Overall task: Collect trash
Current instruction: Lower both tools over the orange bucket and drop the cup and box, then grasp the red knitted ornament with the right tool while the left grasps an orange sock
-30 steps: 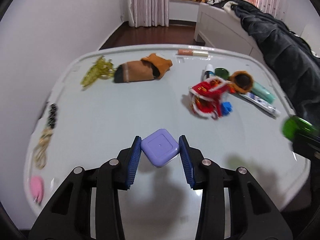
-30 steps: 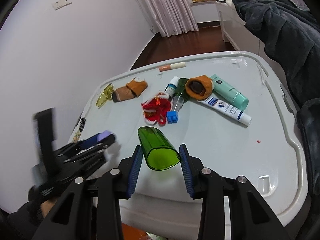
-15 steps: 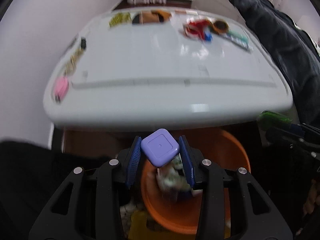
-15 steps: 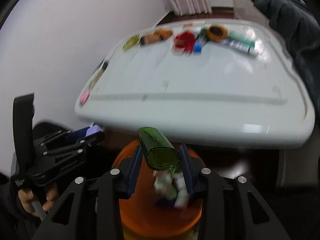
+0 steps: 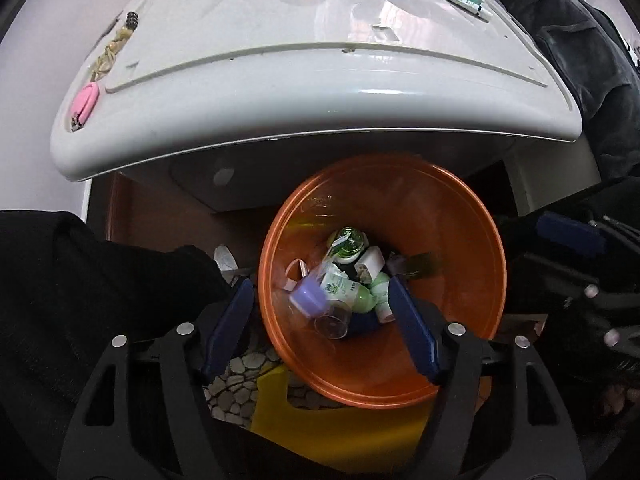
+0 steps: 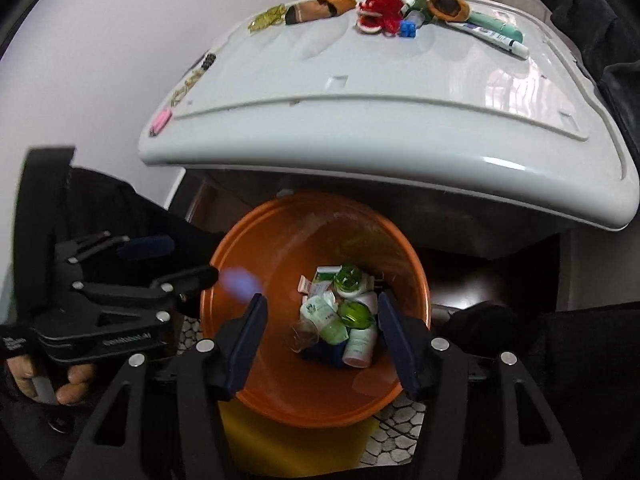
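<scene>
An orange bin (image 5: pixel 440 216) (image 6: pixel 260 240) stands on the floor under the white table's (image 5: pixel 280 60) front edge, holding several small bottles and packets. My left gripper (image 5: pixel 320 328) hangs over it with its jaws opening. The purple square cap (image 5: pixel 306 298) is free of the pads and shows as a blur inside the bin. My right gripper (image 6: pixel 323 340) is also over the bin, its jaws opening. The green cup (image 6: pixel 354 314) sits loose below them among the trash. In the right wrist view the left gripper (image 6: pixel 176 260) is at the bin's left rim.
On the table's far side lie a red plush toy (image 6: pixel 380 16), a brown mitten (image 6: pixel 320 8), a toothpaste tube (image 6: pixel 496 38) and a blue brick (image 6: pixel 408 30). A pink clip (image 5: pixel 84 102) lies at its left edge. A yellow bag (image 5: pixel 340 432) sits under the bin. Dark clothing flanks both sides.
Both grippers swung back from the table top and down over the orange bin. Their jaws spread apart, and the purple cap and the green cup dropped out into the bin.
</scene>
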The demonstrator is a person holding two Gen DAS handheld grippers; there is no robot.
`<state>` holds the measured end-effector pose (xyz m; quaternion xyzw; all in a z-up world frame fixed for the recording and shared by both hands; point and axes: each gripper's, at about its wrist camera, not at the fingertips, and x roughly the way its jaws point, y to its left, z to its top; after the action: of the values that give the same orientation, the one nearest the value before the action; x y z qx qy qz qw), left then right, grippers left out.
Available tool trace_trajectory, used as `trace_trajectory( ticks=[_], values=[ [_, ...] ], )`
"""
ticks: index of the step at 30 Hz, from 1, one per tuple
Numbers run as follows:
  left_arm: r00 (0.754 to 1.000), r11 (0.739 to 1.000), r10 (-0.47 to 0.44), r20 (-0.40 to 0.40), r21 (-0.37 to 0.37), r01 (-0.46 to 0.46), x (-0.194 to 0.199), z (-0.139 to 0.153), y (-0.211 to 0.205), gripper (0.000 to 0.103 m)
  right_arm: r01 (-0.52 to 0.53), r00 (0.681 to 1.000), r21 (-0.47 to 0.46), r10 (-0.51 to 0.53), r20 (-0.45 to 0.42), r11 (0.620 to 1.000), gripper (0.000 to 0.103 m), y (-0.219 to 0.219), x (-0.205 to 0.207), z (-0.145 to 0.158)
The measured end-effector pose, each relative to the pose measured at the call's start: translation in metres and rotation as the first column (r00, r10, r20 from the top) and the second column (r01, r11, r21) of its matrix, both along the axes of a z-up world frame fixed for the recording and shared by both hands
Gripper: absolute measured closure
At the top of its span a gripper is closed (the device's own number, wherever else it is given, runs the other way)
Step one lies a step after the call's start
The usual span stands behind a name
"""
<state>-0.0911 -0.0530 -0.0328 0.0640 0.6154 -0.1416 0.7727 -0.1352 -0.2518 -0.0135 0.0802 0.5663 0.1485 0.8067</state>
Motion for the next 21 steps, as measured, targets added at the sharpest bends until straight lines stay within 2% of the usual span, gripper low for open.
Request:
trace_trajectory(
  ticks=[5, 9, 12, 16, 21],
  values=[
    [1.000, 1.000, -0.023, -0.001, -0.008, 0.023, 0.005, 0.001, -0.003, 0.034, 0.032, 0.998, -0.012, -0.031, 0.061, 0.999, 0.045, -0.020, 0.026, 0.022],
    [0.998, 0.999, -0.030, 0.051, -0.039, 0.032, 0.024, 0.020, -0.005, 0.034, 0.070, 0.983, -0.035, -0.063, 0.174, 0.997, 0.045, -0.033, 0.084, 0.052],
    [0.992, 0.999, 0.018, 0.128, -0.053, -0.012, 0.054, 0.047, -0.007, 0.034, 0.103, 0.965, -0.043, -0.089, 0.247, 0.994, 0.043, -0.035, 0.142, 0.066],
    [0.971, 0.994, 0.099, 0.220, -0.075, -0.084, 0.102, 0.078, -0.003, 0.031, 0.159, 0.957, -0.028, -0.147, 0.250, 0.987, 0.039, -0.033, 0.222, 0.061],
    [0.953, 0.985, 0.170, 0.253, -0.058, -0.160, 0.147, 0.086, 0.007, 0.030, 0.174, 0.964, -0.076, -0.154, 0.218, 0.982, 0.037, -0.013, 0.292, 0.032]
  ],
)
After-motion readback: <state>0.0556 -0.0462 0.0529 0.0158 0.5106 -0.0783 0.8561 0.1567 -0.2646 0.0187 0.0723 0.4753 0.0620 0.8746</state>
